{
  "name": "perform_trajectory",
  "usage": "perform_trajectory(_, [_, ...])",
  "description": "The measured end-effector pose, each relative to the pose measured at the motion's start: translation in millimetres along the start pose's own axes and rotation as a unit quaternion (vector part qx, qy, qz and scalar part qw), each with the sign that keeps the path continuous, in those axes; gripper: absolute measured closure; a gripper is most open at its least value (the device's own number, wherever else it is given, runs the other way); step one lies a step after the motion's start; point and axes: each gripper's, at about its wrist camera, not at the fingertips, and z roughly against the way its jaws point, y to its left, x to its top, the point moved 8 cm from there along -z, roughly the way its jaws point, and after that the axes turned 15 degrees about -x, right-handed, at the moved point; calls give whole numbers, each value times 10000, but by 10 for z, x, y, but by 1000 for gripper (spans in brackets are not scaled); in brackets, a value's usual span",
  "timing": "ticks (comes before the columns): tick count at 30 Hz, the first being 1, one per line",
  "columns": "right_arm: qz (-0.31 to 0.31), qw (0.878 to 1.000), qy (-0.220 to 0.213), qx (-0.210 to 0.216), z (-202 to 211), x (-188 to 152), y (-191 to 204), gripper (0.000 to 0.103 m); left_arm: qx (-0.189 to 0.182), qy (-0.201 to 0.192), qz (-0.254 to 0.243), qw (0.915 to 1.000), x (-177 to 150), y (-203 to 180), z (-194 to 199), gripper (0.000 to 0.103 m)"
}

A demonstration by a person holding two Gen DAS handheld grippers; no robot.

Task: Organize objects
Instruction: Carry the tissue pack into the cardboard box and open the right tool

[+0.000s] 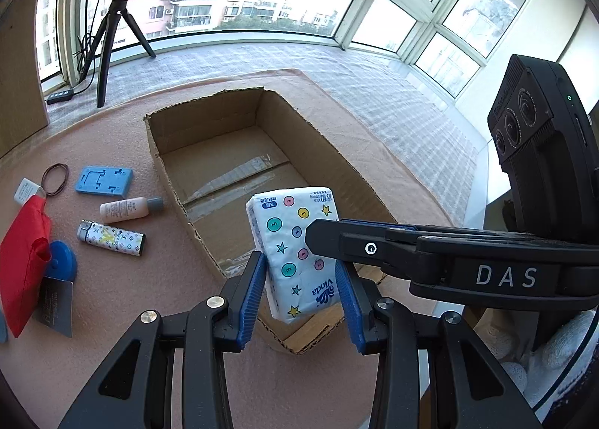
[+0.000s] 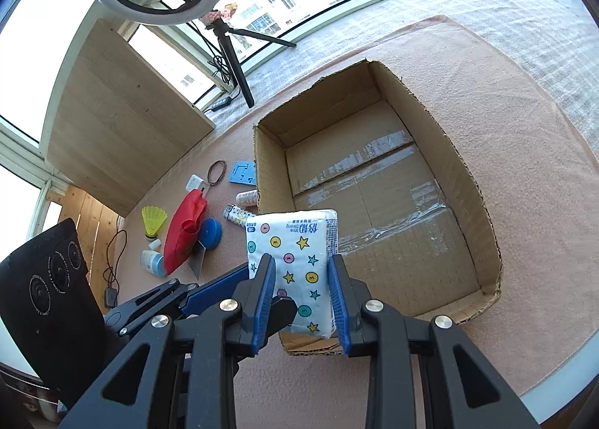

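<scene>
Fingers (image 1: 258, 279) half-hiding tissue pack (image 1: 295, 242)

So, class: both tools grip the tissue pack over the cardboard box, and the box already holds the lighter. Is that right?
Not quite. The cardboard box holds nothing; the right wrist view shows only its taped floor. The lighter lies on the mat outside it. The rest stands: the left tool and right tool grip the tissue pack over the box.

A white tissue pack (image 2: 295, 264) printed with stars and dots sits clamped between the right gripper's (image 2: 301, 290) blue fingers, over the near-left corner of an open cardboard box (image 2: 468, 182). The left gripper (image 2: 224, 288) reaches in from the left, touching the pack.
</scene>
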Motion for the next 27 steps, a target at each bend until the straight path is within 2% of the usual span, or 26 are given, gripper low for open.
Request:
perform_trajectory(10, [-89, 9997, -118, -185, 26, 34, -241, 76, -5, 134, -114, 9998, 37, -135, -189, 61])
perform_trajectory(11, [-103, 9996, -133, -224, 34, 36, -258, 74, 36, 156, -132, 9998, 33, -133, -189, 59])
perform_trajectory(13, [-111, 9993, -164, -311, 42, 37, -276, 62, 68, 146, -131, 9998, 15, -118, -163, 56])
perform_trajectory(14, [-120, 9992, -201, -338, 54, 39, -280, 62, 80, 141, -116, 9998, 9, -112, -147, 56])
perform_trajectory(21, [-32, 9994, -204, -286, 61, 13, -165, 62, 146, 100, -7, 9998, -80, -41, 9, 55])
perform_trajectory(27, [114, 9996, -183, -200, 41, -36, 33, 62, 249, -3, 139, 9996, -203, 74, 235, 49])
